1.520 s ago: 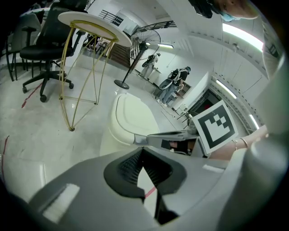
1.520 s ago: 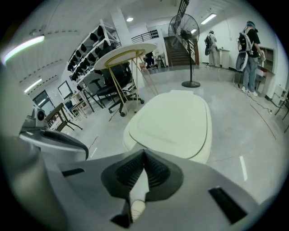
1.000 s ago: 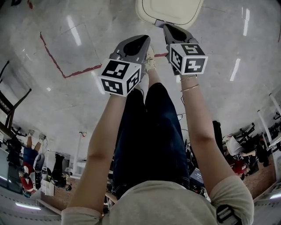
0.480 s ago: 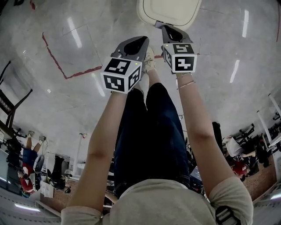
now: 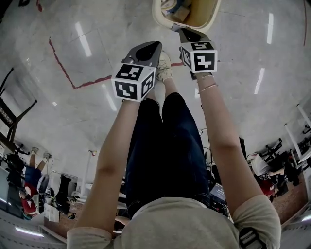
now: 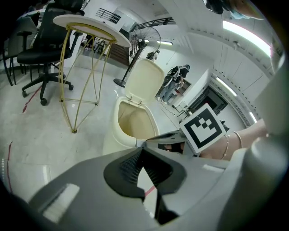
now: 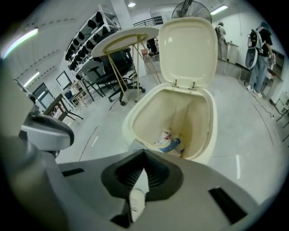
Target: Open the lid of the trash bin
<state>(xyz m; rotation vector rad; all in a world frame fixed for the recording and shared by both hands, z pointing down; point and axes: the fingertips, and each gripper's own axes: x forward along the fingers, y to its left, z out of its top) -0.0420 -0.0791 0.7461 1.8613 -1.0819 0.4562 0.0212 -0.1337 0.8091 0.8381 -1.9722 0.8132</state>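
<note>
cream plastic trash bin (image 7: 131,118) stands on the pale shiny floor (image 5: 97,102), and its lid (image 7: 189,49) is raised upright on the hinges at the far side. the right gripper view looks straight down into the open bin and shows some rubbish (image 7: 167,140), white and blue, at the bottom. the head view shows only the near part of the bin (image 5: 158,15) at the top edge of the picture, with a little of the rubbish (image 5: 174,7), and the lid does not appear there. the left gripper view shows the bin (image 6: 110,140) more from the side with the lid (image 6: 143,79) up. only this view shows the right tongs (image 6: 151,140) from outside, with their marker cube (image 6: 202,128), lying at the front rim of the bin. in their own view the right tongs (image 7: 144,152) are pressed together with nothing between them, and the tips are at a small grey piece on the bin's front rim. the left tongs (image 6: 143,149) are also together and empty. in the head view the left tongs (image 5: 157,45) hang beside the right tongs (image 5: 180,30), further back and apart from the bin. a round table (image 6: 86,22) on thin golden legs stands beyond the bin.
</note>
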